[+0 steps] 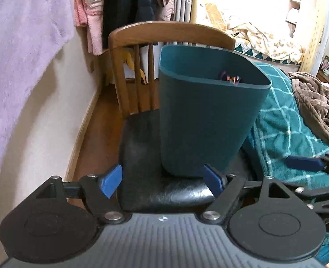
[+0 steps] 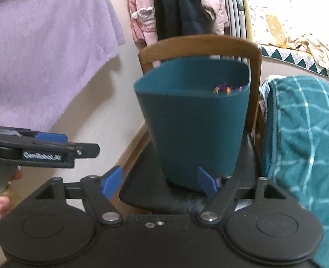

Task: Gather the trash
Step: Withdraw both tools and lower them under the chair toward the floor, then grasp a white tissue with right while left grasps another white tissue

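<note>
1. Two grippers, both empty: left gripper (image 1: 164, 179) has its jaws spread with nothing between them; right gripper (image 2: 158, 182) likewise, released, nothing held.
2. Progress, my read: at least one piece already binned; no loose trash visible on the chair seat (image 1: 146, 147) or the bed, so whatever's left lies out of frame.
3. Teal waste bin (image 1: 206, 116) stands upright on the black seat of the wooden chair (image 1: 171, 31), just ahead of both grippers, apart from their pads.
4. Contents: crumpled purple-orange wrapper (image 1: 230, 78) against the far inner wall; bottom hidden, fill level unknown.
5. Teal checked blanket (image 1: 282, 120) on the bed, right of the bin.
</note>
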`<state>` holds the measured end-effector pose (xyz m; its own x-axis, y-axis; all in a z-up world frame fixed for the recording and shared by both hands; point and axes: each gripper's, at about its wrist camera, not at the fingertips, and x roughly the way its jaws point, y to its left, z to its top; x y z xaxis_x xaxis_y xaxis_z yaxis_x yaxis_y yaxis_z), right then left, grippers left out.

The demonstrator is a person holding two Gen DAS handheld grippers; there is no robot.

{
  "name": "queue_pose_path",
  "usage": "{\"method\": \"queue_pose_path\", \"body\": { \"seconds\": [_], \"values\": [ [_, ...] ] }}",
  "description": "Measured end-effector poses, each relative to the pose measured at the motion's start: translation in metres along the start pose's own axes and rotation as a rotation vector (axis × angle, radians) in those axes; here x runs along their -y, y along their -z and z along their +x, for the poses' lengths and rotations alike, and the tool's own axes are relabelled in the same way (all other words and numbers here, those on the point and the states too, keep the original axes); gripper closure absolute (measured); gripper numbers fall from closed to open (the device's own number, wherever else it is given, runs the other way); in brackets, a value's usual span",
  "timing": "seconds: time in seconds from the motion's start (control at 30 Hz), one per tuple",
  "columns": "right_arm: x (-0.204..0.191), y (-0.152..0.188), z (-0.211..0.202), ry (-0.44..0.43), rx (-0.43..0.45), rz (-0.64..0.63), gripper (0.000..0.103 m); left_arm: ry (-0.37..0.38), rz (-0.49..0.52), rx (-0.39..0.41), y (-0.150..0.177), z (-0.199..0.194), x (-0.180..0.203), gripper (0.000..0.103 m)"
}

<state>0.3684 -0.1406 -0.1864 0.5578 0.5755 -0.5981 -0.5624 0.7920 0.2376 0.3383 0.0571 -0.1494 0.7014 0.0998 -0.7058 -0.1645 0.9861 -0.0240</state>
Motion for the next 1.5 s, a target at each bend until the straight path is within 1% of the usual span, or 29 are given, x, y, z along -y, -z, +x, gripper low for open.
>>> {"method": "queue_pose_path", "body": {
  "seconds": [0.13, 0.27, 0.43, 0.53, 0.7, 0.8, 0.87, 0.97, 1.03, 1.1, 1.2, 1.27, 1.37, 1.5],
  "values": [
    [-0.001, 0.036, 0.024, -0.008, -0.037, -0.004, 0.018, 0.006, -0.005, -0.008, 0.037, 0.021, -0.004, 0.022],
    [0.003, 0.076, 0.055, -0.015, -0.083, 0.01, 0.011, 0.019, -0.033, -0.045, 0.078, 0.05, -0.013, 0.022],
    [0.009, 0.136, 0.102, -0.001, -0.13, 0.012, 0.002, 0.018, -0.039, -0.079, 0.138, 0.1, -0.027, 0.021],
    [0.011, 0.173, 0.134, -0.006, -0.159, -0.006, 0.0, 0.02, -0.047, -0.1, 0.177, 0.131, -0.036, 0.02],
    [0.014, 0.24, 0.194, -0.022, -0.225, -0.035, 0.0, 0.009, -0.038, -0.161, 0.241, 0.188, -0.045, 0.02],
    [0.018, 0.278, 0.231, -0.029, -0.267, -0.054, 0.0, -0.019, -0.019, -0.22, 0.282, 0.227, -0.048, 0.02],
    [0.019, 0.304, 0.254, -0.028, -0.293, -0.072, 0.0, -0.017, -0.018, -0.266, 0.309, 0.253, -0.052, 0.02],
    [0.02, 0.34, 0.288, -0.025, -0.339, -0.115, 0.002, -0.026, -0.001, -0.318, 0.348, 0.286, -0.055, 0.02],
    [0.021, 0.361, 0.306, -0.026, -0.375, -0.144, 0.006, -0.029, 0.015, -0.348, 0.372, 0.307, -0.054, 0.02],
    [0.023, 0.381, 0.321, -0.039, -0.408, -0.162, 0.007, -0.026, 0.04, -0.373, 0.39, 0.324, -0.053, 0.02],
    [0.022, 0.408, 0.345, -0.052, -0.472, -0.211, 0.013, -0.014, 0.061, -0.427, 0.422, 0.346, -0.056, 0.02],
    [0.019, 0.425, 0.357, -0.064, -0.511, -0.247, 0.014, -0.006, 0.078, -0.459, 0.44, 0.36, -0.056, 0.02],
    [0.015, 0.445, 0.371, -0.082, -0.545, -0.283, 0.016, 0.022, 0.063, -0.517, 0.466, 0.381, -0.059, 0.02],
    [0.009, 0.468, 0.393, -0.085, -0.598, -0.316, 0.024, 0.019, 0.052, -0.551, 0.489, 0.405, -0.06, 0.02]
  ]
}}
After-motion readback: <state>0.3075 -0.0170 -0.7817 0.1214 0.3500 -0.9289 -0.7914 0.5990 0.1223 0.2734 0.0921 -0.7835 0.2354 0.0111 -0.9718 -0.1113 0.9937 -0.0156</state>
